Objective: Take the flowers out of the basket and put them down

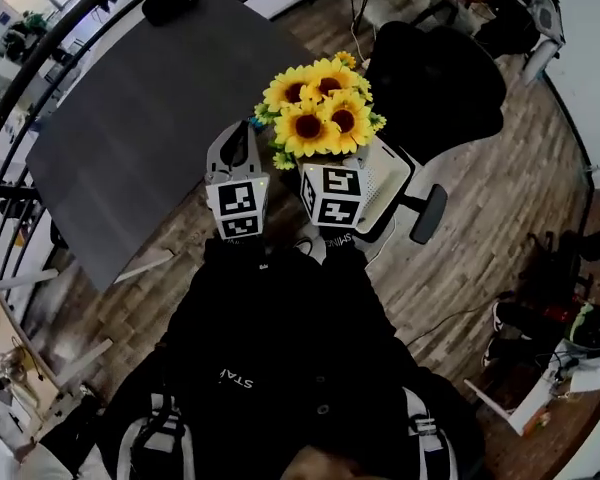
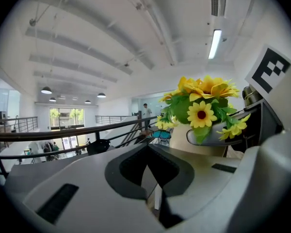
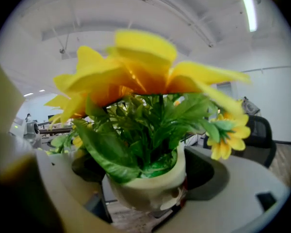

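A bunch of yellow sunflowers [image 1: 318, 108] with green leaves stands in a small cream pot [image 3: 150, 188]. My right gripper [image 1: 327, 160] is shut on that pot and holds it upright, above the white perforated basket [image 1: 386, 182]. The blooms [image 3: 136, 76] fill the right gripper view and hide the fingertips. My left gripper [image 1: 236, 136] hangs just left of the flowers, over the table's edge, with its jaws together on nothing [image 2: 148, 178]. From the left gripper view, the flowers [image 2: 203, 106] and the right gripper [image 2: 262, 125] show at the right.
A dark grey table [image 1: 150, 118] stretches to the left and back. A black office chair [image 1: 435, 78] stands behind the basket on the wooden floor [image 1: 480, 228]. A black railing [image 1: 20, 88] curves along the far left.
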Demonstrator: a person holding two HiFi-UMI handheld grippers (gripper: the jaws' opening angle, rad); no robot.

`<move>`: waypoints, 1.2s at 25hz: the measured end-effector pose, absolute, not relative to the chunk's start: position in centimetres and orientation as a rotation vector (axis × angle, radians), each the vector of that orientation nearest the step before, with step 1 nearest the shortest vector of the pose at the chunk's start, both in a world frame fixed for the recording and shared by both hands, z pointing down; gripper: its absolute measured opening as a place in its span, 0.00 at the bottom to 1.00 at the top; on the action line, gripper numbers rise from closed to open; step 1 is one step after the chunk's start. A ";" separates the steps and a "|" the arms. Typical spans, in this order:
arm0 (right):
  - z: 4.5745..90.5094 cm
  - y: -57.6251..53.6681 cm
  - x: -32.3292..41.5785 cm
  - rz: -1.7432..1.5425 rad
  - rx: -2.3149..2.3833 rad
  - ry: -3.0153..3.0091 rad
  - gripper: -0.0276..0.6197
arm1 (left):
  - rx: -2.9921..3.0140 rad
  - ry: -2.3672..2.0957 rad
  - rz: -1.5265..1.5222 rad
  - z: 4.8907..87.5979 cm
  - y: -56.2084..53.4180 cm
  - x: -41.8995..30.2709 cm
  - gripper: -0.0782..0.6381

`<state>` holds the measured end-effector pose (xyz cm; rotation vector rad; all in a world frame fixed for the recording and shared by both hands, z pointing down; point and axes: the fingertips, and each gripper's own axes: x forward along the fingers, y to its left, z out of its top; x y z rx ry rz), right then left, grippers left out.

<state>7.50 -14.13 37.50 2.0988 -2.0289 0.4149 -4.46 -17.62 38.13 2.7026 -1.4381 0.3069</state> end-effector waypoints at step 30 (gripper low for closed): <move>38.7 -29.1 -20.7 0.366 1.443 -2.447 0.77 | 2.089 -2.095 0.314 38.0 -24.9 -33.7 0.11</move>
